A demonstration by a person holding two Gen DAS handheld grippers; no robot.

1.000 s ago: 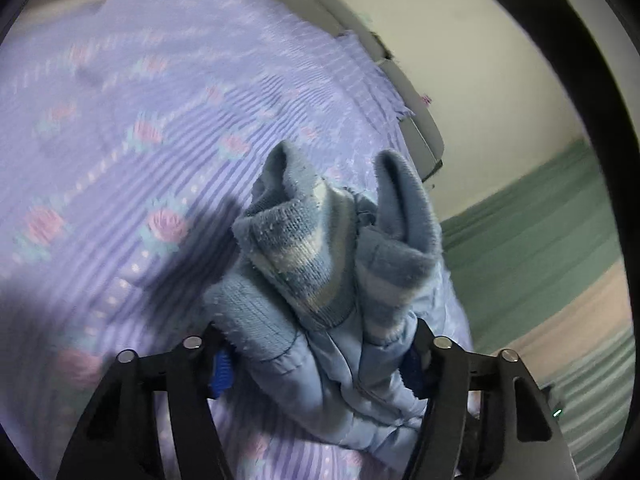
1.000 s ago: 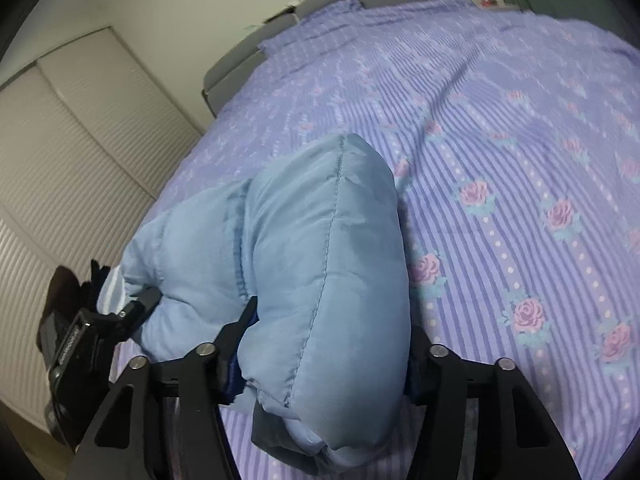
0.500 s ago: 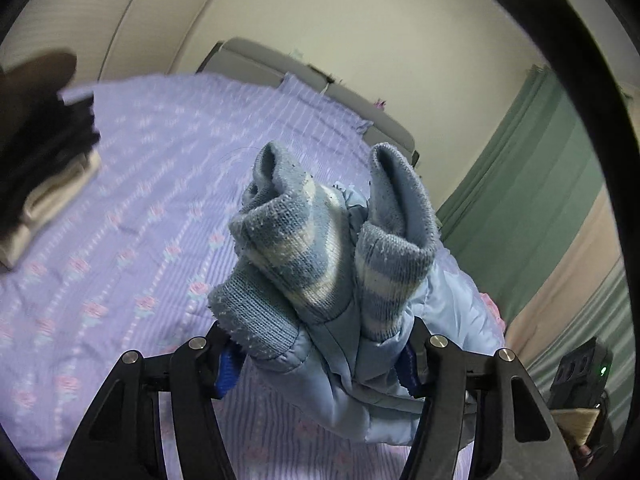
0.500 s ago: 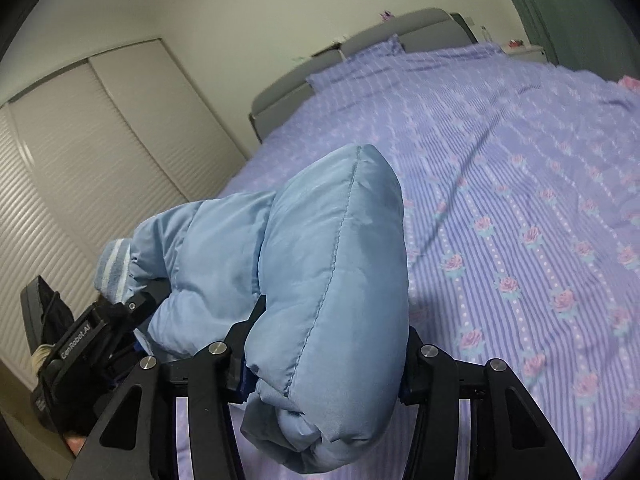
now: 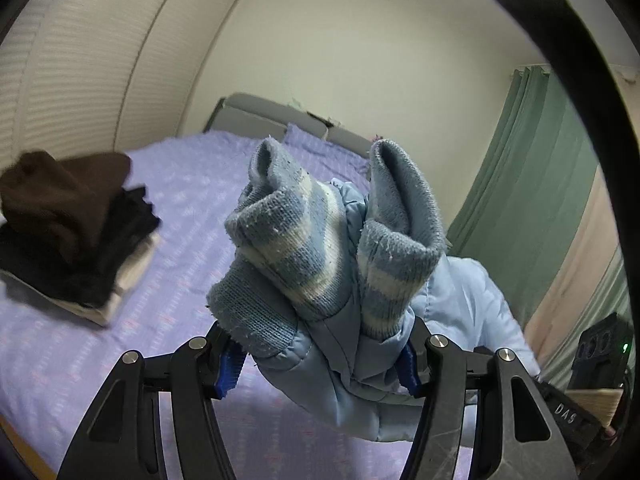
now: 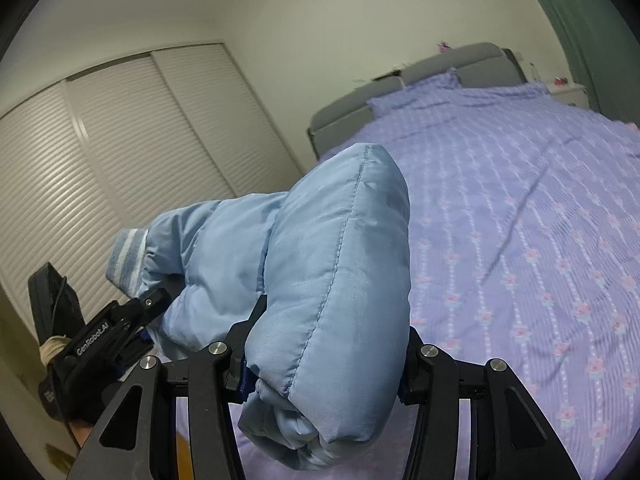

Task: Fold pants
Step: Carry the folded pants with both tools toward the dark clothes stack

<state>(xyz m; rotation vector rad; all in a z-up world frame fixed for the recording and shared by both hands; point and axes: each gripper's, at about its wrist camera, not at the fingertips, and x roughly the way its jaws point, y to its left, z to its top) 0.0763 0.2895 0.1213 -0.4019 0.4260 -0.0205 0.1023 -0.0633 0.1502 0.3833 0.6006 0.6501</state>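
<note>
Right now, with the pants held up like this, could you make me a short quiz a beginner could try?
1. True or false: both tools grip the same pale blue padded pants.
2. Which end does the left tool hold? A) the striped knit cuffs B) the padded, folded end
3. Fill in: the pile of folded clothes lies on the ____.

Key: 1 true, since the right tool grips the padded, folded end; 2 A; 3 bed, with its purple flowered cover.

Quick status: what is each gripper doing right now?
Left gripper: shut on the padded blue pants at the knit cuffs.
Right gripper: shut on the pants' folded bulk.
</note>
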